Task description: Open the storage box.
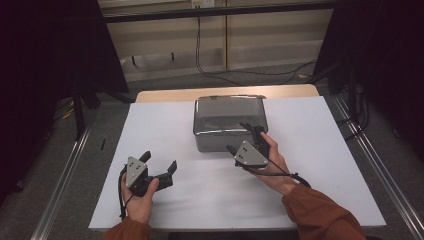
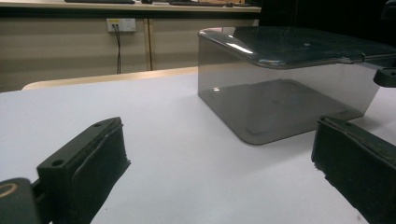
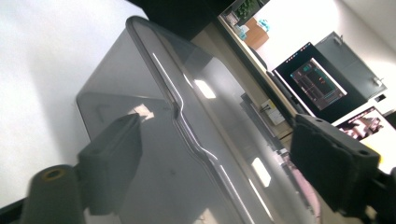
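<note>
A smoky see-through plastic box (image 1: pixel 227 117) with a lid (image 2: pixel 299 44) stands in the middle of the white table (image 1: pixel 165 125). My right gripper (image 1: pixel 239 137) is at the box's near right corner, open. Its jaws straddle the lid's rim (image 3: pixel 187 121), one seen dimly through the grey plastic and the other above the lid, neither pressing. My left gripper (image 1: pixel 160 160) rests low at the near left of the table, open, with nothing between its jaws. It points toward the box (image 2: pixel 280 98), well short of it.
The white table top lies on a wooden table whose edge (image 1: pixel 225 93) shows behind the box. Metal rails (image 1: pixel 65 170) run along both sides. Cables (image 1: pixel 240 72) lie on the floor beyond. A lit monitor (image 3: pixel 317 81) stands in the background.
</note>
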A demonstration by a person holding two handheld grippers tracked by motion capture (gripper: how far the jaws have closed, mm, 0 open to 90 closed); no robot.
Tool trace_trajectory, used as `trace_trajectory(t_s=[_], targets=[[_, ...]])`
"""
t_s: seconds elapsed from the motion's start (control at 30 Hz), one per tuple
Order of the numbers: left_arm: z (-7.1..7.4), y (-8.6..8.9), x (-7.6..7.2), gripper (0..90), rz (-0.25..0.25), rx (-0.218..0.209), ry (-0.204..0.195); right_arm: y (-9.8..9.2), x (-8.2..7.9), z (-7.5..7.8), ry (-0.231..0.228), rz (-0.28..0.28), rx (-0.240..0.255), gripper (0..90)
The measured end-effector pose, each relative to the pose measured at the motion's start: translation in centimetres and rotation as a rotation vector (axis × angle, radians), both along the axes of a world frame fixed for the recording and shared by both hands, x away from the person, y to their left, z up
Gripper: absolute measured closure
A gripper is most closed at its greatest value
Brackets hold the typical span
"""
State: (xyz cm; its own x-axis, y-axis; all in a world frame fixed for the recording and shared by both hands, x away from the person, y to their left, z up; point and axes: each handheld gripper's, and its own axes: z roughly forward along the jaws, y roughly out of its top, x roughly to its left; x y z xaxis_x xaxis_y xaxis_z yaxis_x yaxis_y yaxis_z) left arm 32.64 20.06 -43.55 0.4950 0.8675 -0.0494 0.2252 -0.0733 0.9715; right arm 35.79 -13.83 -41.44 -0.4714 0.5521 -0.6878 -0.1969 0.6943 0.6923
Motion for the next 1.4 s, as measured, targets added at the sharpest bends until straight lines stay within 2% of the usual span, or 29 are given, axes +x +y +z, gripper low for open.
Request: trace_trajectory(t_s=[0.1,0.27,0.73,0.83,1.03,1.23,1.33,1.4], targets=[[0.0,0.0,0.0,3.0,0.001,0.001,0.001,0.2,0.0,-0.1,-0.029,-0.001,-0.05,20.4],[0.1,0.1,-0.1,3.0,0.0,0.001,-0.005,0.5,0.1,-0.9,-0.037,-0.014,-0.125,24.2],[0.0,0.0,0.0,3.0,-0.003,-0.005,-0.004,0.6,0.1,-1.6,-0.137,-0.033,-0.3,46.3],[0.0,0.0,0.0,3.0,-0.002,-0.005,-0.001,0.8,0.0,-1.6,-0.168,-0.031,-0.357,50.7],[0.0,0.0,0.0,3.0,-0.003,-0.001,0.001,1.4,-0.1,-1.6,-0.18,-0.032,-0.4,57.6],[0.0,0.0,0.0,3.0,-0.002,0.005,-0.001,1.4,-0.1,-1.8,-0.168,-0.035,-0.414,65.1],[0.0,0.0,0.0,3.0,-0.005,0.009,-0.003,1.6,-0.2,-1.7,-0.197,-0.023,-0.45,70.2],[0.0,0.0,0.0,3.0,-0.004,0.006,-0.004,1.7,-0.2,-1.6,-0.195,-0.024,-0.454,72.3]])
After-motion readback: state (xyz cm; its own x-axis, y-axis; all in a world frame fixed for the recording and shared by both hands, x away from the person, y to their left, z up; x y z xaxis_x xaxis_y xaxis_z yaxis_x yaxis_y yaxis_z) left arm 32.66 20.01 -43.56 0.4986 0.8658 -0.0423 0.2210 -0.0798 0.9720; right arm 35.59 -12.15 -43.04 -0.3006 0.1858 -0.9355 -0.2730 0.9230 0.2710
